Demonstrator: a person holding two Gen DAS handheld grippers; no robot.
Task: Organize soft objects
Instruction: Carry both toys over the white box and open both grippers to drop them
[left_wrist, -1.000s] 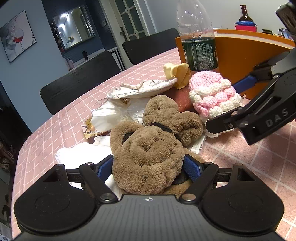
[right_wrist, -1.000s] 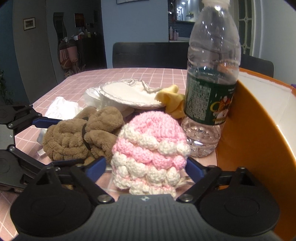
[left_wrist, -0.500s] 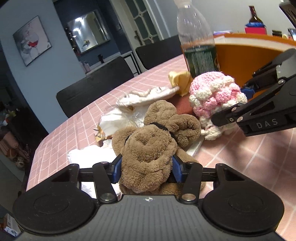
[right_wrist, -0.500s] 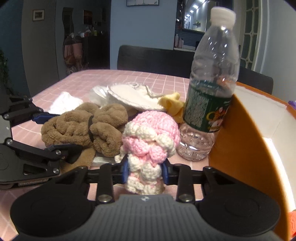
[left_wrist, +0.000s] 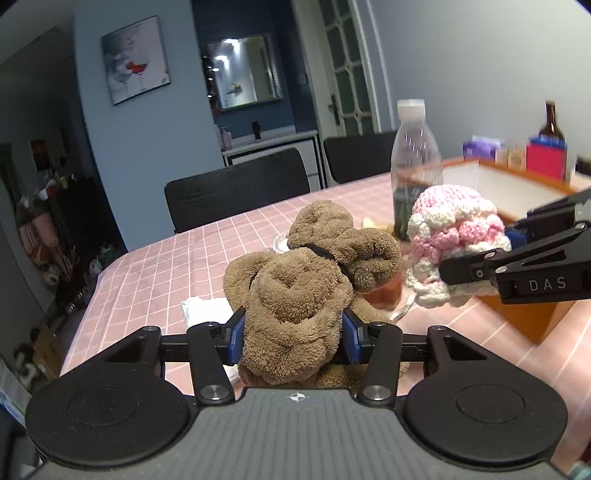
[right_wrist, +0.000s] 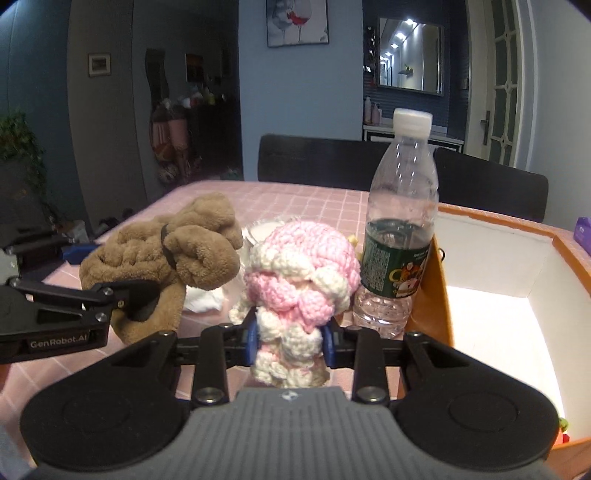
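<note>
A brown plush toy (left_wrist: 306, 280) fills the middle of the left wrist view, and my left gripper (left_wrist: 293, 332) is shut on it, its blue pads pressed into the fur on both sides. The toy hangs above the pink checked tablecloth (left_wrist: 166, 266). My right gripper (right_wrist: 290, 339) is shut on the lower part of a pink and white crochet toy (right_wrist: 303, 266), also held off the table. Each gripper shows in the other's view: the left gripper (right_wrist: 122, 295) with the brown plush (right_wrist: 162, 254), and the right gripper (left_wrist: 480, 251) with the crochet toy (left_wrist: 458, 229).
An orange box (right_wrist: 495, 258) with a white inside stands open at the right. A plastic water bottle (right_wrist: 402, 236) stands just in front of its corner. White cloth (left_wrist: 203, 310) lies on the table under the brown plush. Black chairs (left_wrist: 236, 188) line the far edge.
Both grippers have closed from wide open onto their toys. They then rose, lifting the brown plush and the crochet toy off the table.
</note>
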